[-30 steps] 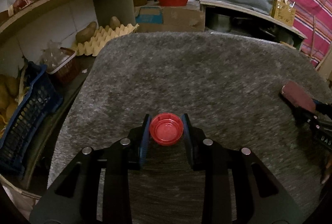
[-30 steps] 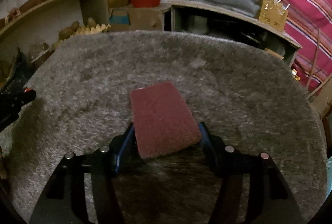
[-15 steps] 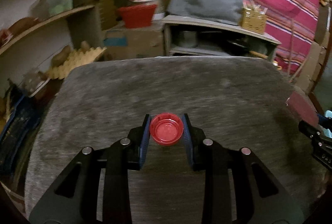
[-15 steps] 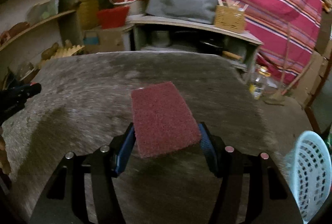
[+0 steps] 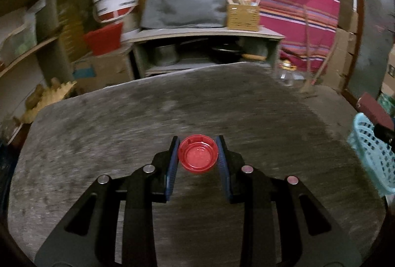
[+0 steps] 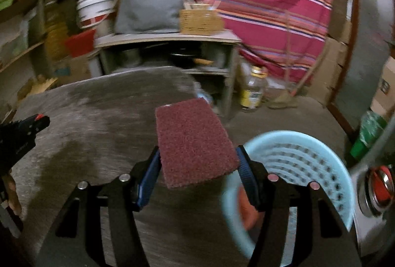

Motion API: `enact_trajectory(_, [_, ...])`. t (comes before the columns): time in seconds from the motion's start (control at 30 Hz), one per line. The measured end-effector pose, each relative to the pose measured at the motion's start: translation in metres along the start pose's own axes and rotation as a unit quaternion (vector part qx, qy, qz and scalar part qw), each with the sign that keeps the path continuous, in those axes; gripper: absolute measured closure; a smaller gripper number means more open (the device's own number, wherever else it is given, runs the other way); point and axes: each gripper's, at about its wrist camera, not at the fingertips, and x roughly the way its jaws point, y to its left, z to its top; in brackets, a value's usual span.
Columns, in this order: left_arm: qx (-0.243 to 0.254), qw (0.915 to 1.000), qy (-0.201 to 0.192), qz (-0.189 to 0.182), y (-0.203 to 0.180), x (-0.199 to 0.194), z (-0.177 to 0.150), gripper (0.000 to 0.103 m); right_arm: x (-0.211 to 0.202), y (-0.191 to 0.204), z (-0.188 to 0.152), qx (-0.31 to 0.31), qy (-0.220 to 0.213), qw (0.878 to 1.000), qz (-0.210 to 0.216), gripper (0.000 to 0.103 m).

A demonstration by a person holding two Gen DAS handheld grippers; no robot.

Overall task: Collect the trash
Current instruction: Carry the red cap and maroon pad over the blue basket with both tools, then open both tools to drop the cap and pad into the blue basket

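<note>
1. Red bottle cap [image 5: 198, 156]: pinched between the two blue pads of the left gripper [image 5: 198, 155], open side facing the camera, clear of the grey carpeted surface [image 5: 172, 113] below. Collected, not yet binned.
2. Maroon scouring pad [image 6: 193, 141]: clamped by its edges in the right gripper [image 6: 197, 163], sticking out ahead of the pads and tilted upward. Collected, not yet binned.
3. Light blue perforated basket [image 6: 296, 158]: just to the right of and below the right gripper's fingers, its rim partly behind the right finger. Something reddish lies inside near the bottom; too blurred to identify. From the left gripper it sits well off to the right, at the edge of view.
4. Assessment: both pick-ups appear complete. Remaining: bring each gripper over the basket and release. The right gripper is the nearer; the left has the carpeted surface to cross.
5. No further loose trash visible on the carpet ahead of either gripper.
</note>
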Motion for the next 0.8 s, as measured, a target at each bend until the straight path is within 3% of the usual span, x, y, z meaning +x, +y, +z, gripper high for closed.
enact_trajectory(0.33, [0.066,0.9948,-0.021,-0.075,-0.124,-0.012,0.002,0.074,-0.02,-0.117,-0.018,0.056,0.002,0.997,-0.06,0.043])
enact_trajectory(0.53, [0.07,0.985,-0.017,-0.157,-0.199,-0.016,0.002,0.074,-0.022,-0.162,-0.03,0.094,0.008,0.993,-0.069,0.043])
enact_trajectory(0.8, [0.107,0.9792,-0.018,-0.172,-0.263,-0.011,-0.002,0.074,-0.022,-0.187,-0.037,0.111,0.008,0.991,-0.074,0.043])
